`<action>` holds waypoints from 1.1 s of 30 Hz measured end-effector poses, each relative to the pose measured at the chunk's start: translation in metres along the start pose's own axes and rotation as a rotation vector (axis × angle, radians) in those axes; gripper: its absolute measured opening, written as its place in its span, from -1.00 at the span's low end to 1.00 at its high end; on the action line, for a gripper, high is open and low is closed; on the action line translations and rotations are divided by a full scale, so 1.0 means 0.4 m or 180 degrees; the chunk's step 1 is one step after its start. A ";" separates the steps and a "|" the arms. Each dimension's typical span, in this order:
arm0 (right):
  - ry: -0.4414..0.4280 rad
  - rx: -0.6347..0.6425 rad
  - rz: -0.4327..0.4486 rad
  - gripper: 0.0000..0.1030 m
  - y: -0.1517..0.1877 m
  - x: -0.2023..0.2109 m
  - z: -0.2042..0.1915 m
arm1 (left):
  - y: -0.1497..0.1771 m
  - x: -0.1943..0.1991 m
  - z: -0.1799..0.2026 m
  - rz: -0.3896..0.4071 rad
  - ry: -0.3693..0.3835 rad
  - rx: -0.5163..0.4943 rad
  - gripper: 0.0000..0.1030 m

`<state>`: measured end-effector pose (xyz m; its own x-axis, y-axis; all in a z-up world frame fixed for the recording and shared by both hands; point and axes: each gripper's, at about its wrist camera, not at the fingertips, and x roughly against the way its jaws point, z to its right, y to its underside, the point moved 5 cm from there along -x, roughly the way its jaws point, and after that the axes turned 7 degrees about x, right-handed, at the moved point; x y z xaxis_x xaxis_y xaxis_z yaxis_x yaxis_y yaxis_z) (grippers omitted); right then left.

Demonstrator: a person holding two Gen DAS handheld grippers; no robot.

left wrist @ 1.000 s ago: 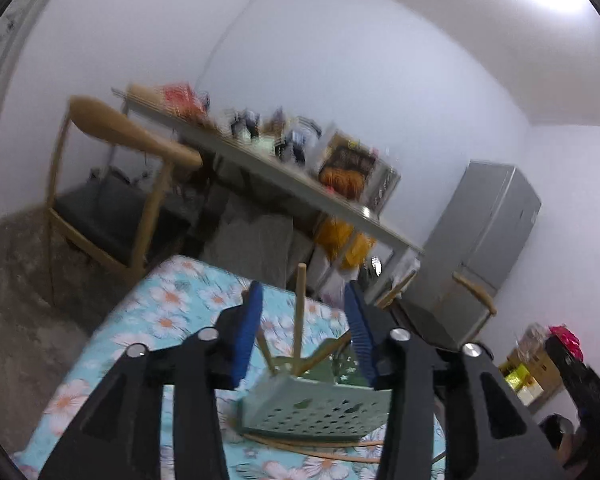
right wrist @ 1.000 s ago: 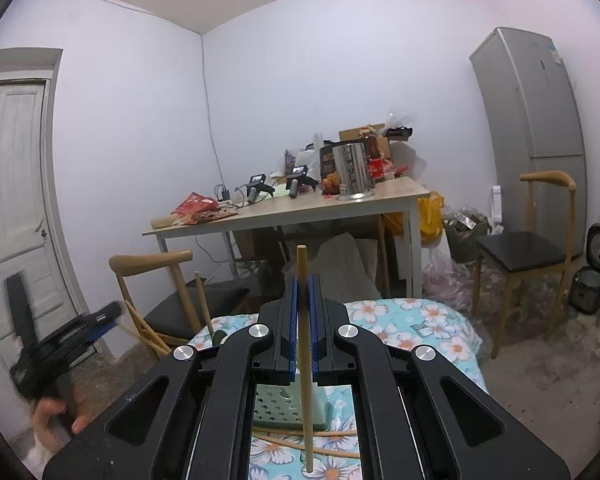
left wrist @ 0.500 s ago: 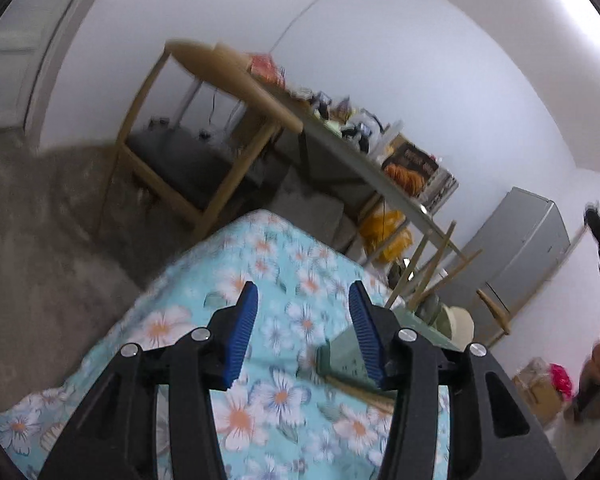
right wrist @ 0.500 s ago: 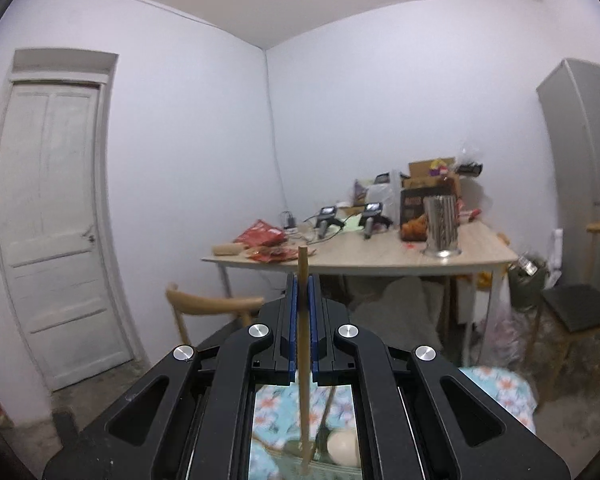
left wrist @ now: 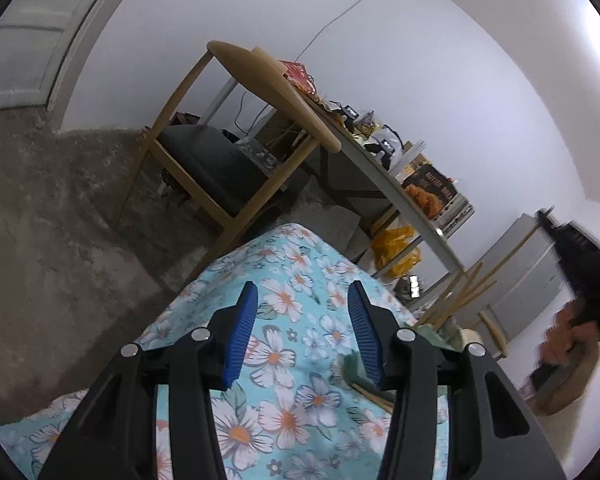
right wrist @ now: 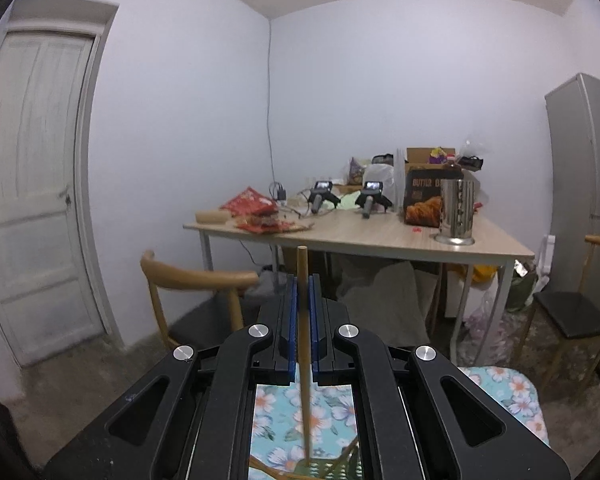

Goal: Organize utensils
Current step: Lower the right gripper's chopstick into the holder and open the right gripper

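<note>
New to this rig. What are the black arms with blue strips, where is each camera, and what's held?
No robot here: a person carries a handheld two-finger gripper in each hand, each with a fisheye camera looking along its fingers. The blue strips are the finger pads.

Left wrist view: the left gripper is open and empty over a floral tablecloth. At right sits a green holder with chopsticks standing in it; the person's other hand shows blurred.

Right wrist view: the right gripper is shut on one upright wooden chopstick, above the holder. Behind is a cluttered table.

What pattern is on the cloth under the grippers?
Light blue tablecloth with white, orange-centred flowers; clearest in the left wrist view.
</note>
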<state>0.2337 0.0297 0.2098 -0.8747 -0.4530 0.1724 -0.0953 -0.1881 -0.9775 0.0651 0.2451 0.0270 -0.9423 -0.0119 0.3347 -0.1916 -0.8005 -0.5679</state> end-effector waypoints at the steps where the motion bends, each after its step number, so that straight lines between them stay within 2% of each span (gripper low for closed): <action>1: -0.0023 -0.0009 -0.0074 -0.93 0.015 -0.014 -0.003 | -0.001 0.004 0.000 0.0013 -0.0001 -0.0003 -0.14; 3: -0.0090 -0.0081 -0.0272 -0.93 0.058 -0.040 -0.005 | -0.003 0.009 0.005 0.0030 0.0003 -0.0021 -0.13; 6: -0.0015 0.0014 -0.0454 -0.92 0.108 -0.062 -0.013 | 0.003 0.005 0.011 0.0006 0.0023 -0.0017 -0.14; 11: -0.0058 0.0251 -0.0629 -0.89 0.167 -0.071 -0.036 | 0.017 -0.009 0.021 -0.0060 0.0020 -0.0064 -0.14; 12: -0.0081 0.0287 -0.0643 -0.82 0.173 -0.065 -0.040 | 0.018 -0.010 0.022 -0.0063 0.0021 -0.0068 -0.14; 14: -0.0075 0.0334 -0.0643 -0.50 0.176 -0.050 -0.042 | 0.023 -0.015 0.028 -0.0083 0.0033 -0.0069 -0.13; 15: -0.0075 0.0335 -0.0636 -0.17 0.176 -0.043 -0.040 | 0.025 -0.018 0.031 -0.0093 0.0042 -0.0066 -0.13; 16: -0.0080 0.0326 -0.0605 -0.03 0.172 -0.033 -0.037 | 0.029 -0.024 0.036 -0.0118 0.0057 -0.0061 -0.12; 19: -0.0021 0.0340 -0.0492 -0.03 0.153 0.012 -0.016 | 0.049 -0.046 0.058 -0.0213 0.0141 -0.0066 -0.12; 22: -0.0013 0.0264 -0.0378 -0.02 0.140 0.072 0.029 | 0.105 -0.092 0.088 -0.0507 0.0287 -0.0156 -0.14; 27: 0.0159 0.0019 -0.0222 0.05 0.183 0.196 0.163 | 0.216 -0.187 0.091 -0.1149 0.0381 0.0074 -0.16; 31: 0.0308 -0.0237 -0.0269 0.06 0.288 0.255 0.279 | 0.318 -0.276 0.103 -0.1646 0.0451 0.0327 -0.18; 33: 0.0289 -0.0315 -0.0410 0.07 0.369 0.258 0.323 | 0.370 -0.319 0.109 -0.1859 0.0471 0.0461 -0.18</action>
<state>0.1909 -0.1574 0.0990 -0.8911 -0.3492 0.2898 -0.2518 -0.1509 -0.9559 0.1691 0.1018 -0.0670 -0.7232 0.5277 0.4456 -0.6577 -0.7231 -0.2111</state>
